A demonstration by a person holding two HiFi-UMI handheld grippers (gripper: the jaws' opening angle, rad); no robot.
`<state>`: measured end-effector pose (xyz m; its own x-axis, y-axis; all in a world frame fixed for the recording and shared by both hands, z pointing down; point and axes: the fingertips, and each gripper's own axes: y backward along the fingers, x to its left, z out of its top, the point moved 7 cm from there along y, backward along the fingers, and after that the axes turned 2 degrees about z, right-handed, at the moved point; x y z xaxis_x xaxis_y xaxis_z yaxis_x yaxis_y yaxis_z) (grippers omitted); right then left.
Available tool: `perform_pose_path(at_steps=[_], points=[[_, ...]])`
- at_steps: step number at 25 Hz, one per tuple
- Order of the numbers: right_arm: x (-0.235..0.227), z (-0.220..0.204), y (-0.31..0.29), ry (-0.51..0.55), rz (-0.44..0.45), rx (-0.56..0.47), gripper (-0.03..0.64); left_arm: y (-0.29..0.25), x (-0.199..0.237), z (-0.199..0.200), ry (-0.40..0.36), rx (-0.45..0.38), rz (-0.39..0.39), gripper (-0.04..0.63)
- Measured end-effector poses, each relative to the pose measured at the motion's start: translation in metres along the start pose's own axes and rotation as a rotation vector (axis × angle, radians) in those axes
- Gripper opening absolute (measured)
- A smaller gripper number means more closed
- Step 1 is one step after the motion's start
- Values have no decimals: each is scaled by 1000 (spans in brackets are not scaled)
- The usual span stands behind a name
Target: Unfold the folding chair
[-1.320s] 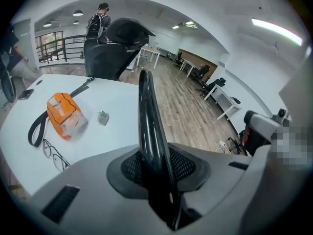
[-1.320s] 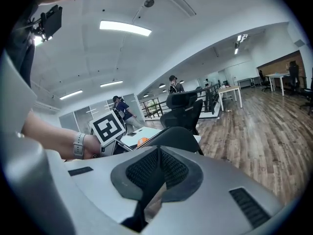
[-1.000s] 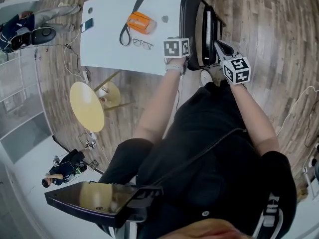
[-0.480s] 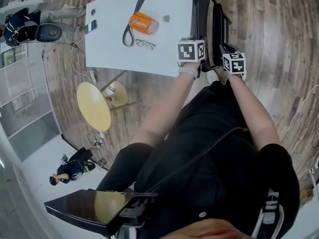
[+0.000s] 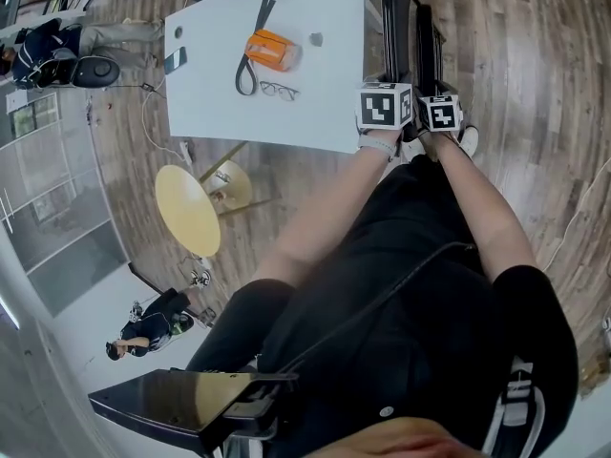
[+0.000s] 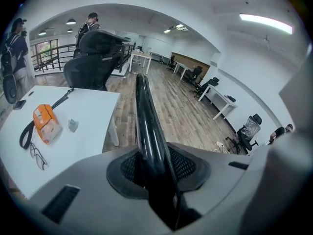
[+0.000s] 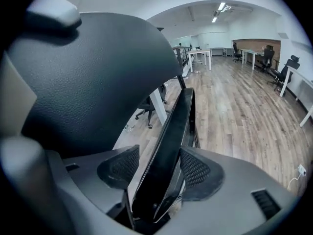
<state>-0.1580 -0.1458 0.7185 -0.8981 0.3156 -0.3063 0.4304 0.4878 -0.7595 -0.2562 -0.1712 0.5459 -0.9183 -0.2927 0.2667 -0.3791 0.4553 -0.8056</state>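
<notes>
Left gripper [image 6: 157, 182] clamping folding chair [image 6: 145, 121] frame. Right gripper [image 7: 155, 180] jaws just opening, straddling seat panel [image 7: 172, 136], ungripped. You're resetting grip; chair not yet unfolding.

The folding chair [image 5: 393, 27] is glossy black. The counter [image 5: 325, 93] is white, its pouch [image 5: 270, 48] orange. The floor [image 5: 516, 55] shows brown wood grain.

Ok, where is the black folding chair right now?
In the head view the black folding chair stands folded at the upper right, on the wooden floor, right beside the right edge of the white rectangular table.
</notes>
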Motion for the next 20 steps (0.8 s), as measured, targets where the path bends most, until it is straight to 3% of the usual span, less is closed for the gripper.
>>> perform_pose_path(at_steps=[5,12,20], points=[[-8,-5,-5,0,-101,32,281,-2,-9,0,5,-7,-7,94],[-13,-20,-19,-72,-96,103,281,-2,-12,1,14,-20,-9,94],[-13,-19,-22,-25,-68,98,241,0,-5,-1,-1,-30,1,95]])
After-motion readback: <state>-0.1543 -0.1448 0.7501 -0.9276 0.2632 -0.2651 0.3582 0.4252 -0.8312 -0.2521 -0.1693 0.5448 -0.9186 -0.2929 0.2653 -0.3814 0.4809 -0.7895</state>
